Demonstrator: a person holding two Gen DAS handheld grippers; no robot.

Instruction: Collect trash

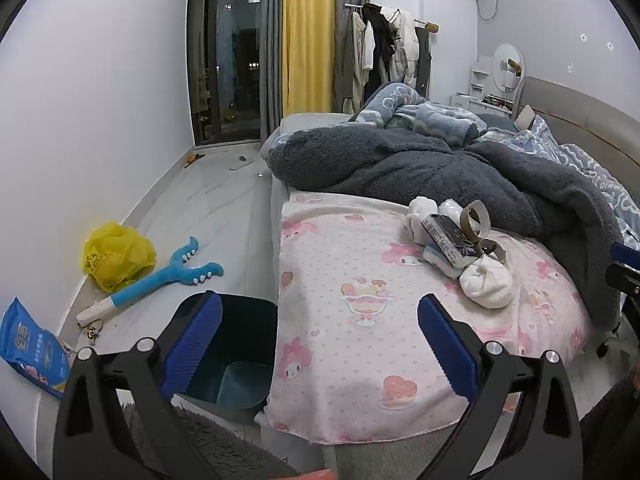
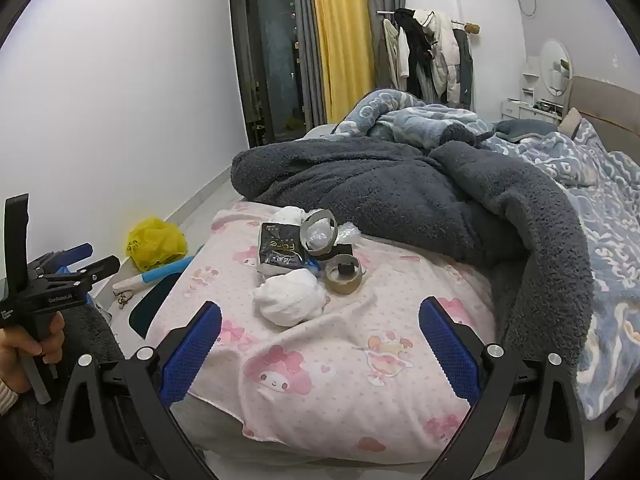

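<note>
We find both grippers spread wide and empty: left gripper (image 1: 320,320), right gripper (image 2: 320,328). The trash sits in a cluster on the pink blanket (image 2: 340,380) on the bed: a crumpled white tissue wad (image 2: 290,298), a dark packet (image 2: 280,252), and two tape roll cores (image 2: 343,276). The dark bin (image 1: 236,360) stands on the floor beside the bed. We judge the wad light and soft, best pinched across its middle; the cores look stiff, so take one by its wall.

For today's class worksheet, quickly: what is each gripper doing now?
Left gripper: open, holding nothing.
Right gripper: open, holding nothing.
</note>
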